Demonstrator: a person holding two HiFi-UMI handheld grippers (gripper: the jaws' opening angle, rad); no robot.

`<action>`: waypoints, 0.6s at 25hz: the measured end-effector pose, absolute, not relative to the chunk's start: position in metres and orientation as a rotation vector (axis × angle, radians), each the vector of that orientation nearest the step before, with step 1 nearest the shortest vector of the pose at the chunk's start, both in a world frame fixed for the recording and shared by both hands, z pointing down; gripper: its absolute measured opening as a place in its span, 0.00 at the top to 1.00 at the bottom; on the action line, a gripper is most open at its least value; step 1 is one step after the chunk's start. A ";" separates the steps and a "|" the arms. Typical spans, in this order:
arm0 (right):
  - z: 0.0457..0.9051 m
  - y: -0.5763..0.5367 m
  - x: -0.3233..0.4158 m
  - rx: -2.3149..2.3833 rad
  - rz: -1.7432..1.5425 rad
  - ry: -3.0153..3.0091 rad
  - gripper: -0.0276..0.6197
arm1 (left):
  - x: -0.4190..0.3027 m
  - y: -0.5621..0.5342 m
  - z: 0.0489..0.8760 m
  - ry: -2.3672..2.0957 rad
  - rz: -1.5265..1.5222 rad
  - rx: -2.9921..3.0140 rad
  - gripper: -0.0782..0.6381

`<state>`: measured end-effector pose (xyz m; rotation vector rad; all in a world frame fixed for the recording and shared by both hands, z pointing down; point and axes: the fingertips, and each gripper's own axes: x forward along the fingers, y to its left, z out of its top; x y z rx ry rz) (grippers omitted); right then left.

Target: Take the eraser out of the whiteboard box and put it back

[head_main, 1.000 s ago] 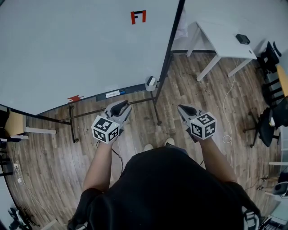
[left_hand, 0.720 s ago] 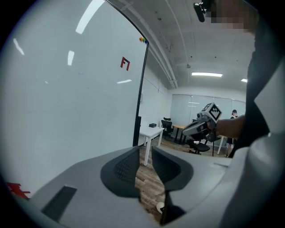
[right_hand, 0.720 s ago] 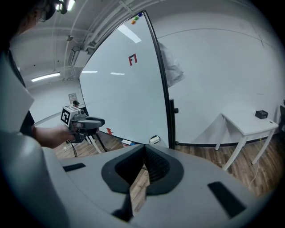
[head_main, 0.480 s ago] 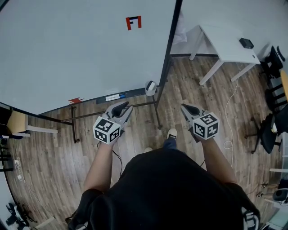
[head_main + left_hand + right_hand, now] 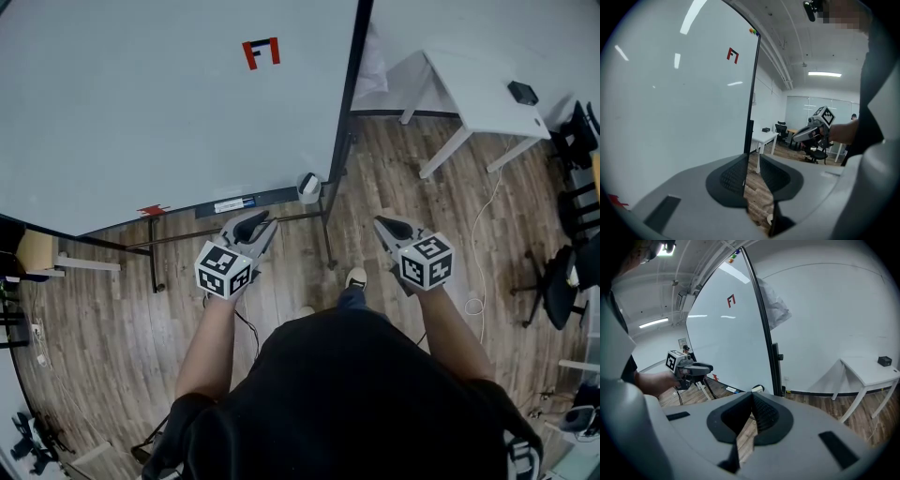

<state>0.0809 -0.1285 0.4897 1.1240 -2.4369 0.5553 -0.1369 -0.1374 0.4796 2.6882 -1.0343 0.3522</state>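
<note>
Right now the left tool (image 5: 251,222) and right tool (image 5: 390,226) hover closed and empty over the wooden floor (image 5: 292,267), near the whiteboard box (image 5: 308,187).

floor (image 5: 112,319): wood planks | table (image 5: 473,80): white (right) | chairs (image 5: 555,272): black

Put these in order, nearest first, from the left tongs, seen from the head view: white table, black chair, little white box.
1. Little white box, at the whiteboard corner, ahead of the left tongs.
2. White table, upper right.
3. Black chair, far right edge.
</note>
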 end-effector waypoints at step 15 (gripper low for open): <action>0.510 -0.162 0.100 1.051 0.596 -2.427 0.96 | -0.105 -0.177 0.504 -1.038 0.405 2.644 0.76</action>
